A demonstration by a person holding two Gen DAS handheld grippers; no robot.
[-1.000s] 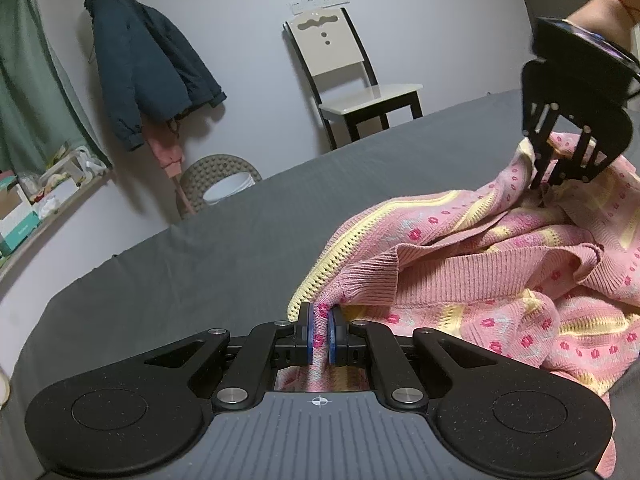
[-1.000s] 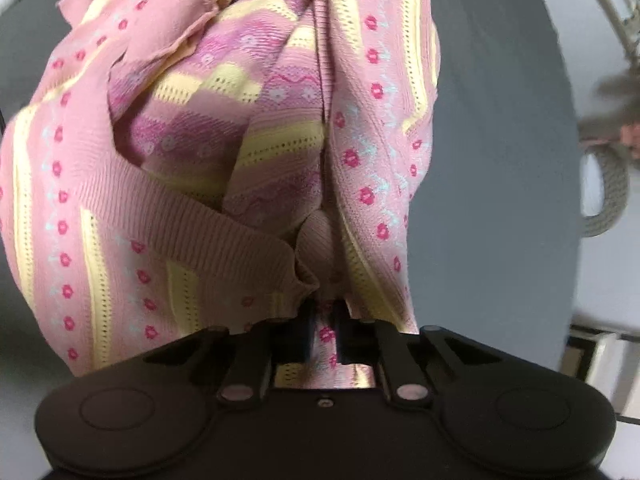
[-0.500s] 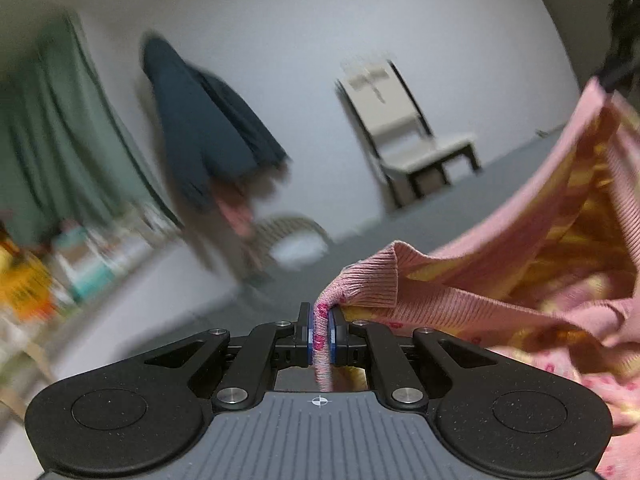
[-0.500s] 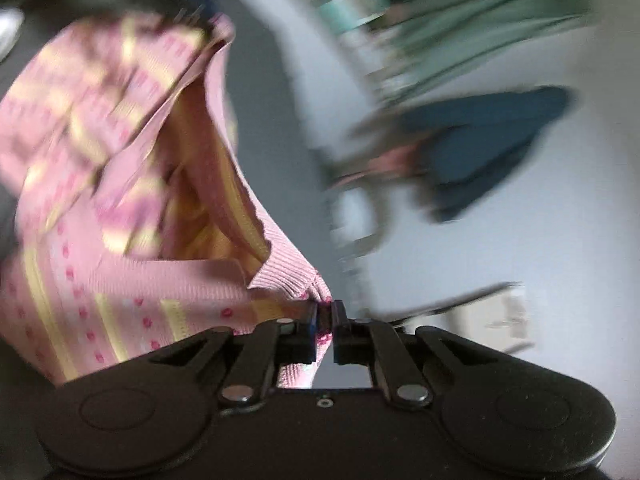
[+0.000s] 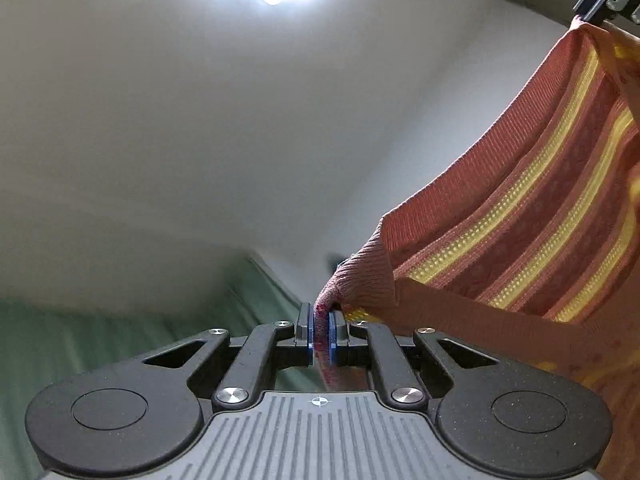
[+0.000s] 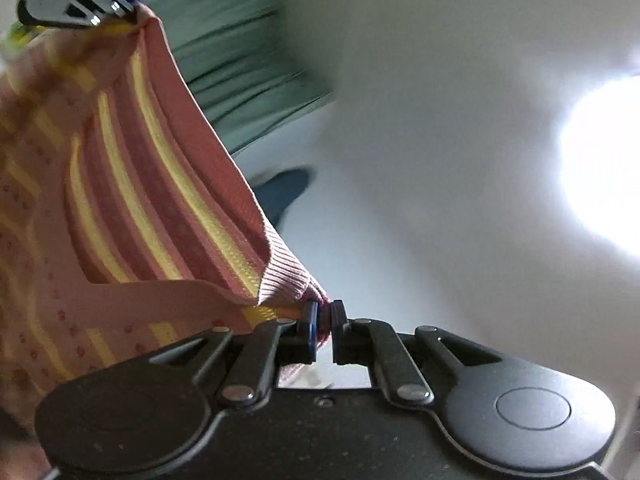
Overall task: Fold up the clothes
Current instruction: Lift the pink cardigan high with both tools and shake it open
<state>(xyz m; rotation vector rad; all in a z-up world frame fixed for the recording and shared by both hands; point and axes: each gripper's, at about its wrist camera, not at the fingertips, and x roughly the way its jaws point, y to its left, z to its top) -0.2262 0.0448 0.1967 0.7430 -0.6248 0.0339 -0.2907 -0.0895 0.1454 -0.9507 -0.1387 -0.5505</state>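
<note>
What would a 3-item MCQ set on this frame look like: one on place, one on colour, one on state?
1. Place: where does the right gripper show in the left wrist view?
A. top right corner
B. bottom left
C. centre

2. Colour: what colour are the wide stripes on the sweater?
A. blue
B. yellow
C. white

3. State: how does the left gripper stand?
A. open, nothing in it
B. shut on the sweater
C. open around a hanger

Key: 1 A, the right gripper pinches the sweater's far corner at the top right. 2 B, the sweater is pink knit with yellow bands. 3 B, the left gripper has pink ribbed fabric pinched between its blue pads.
</note>
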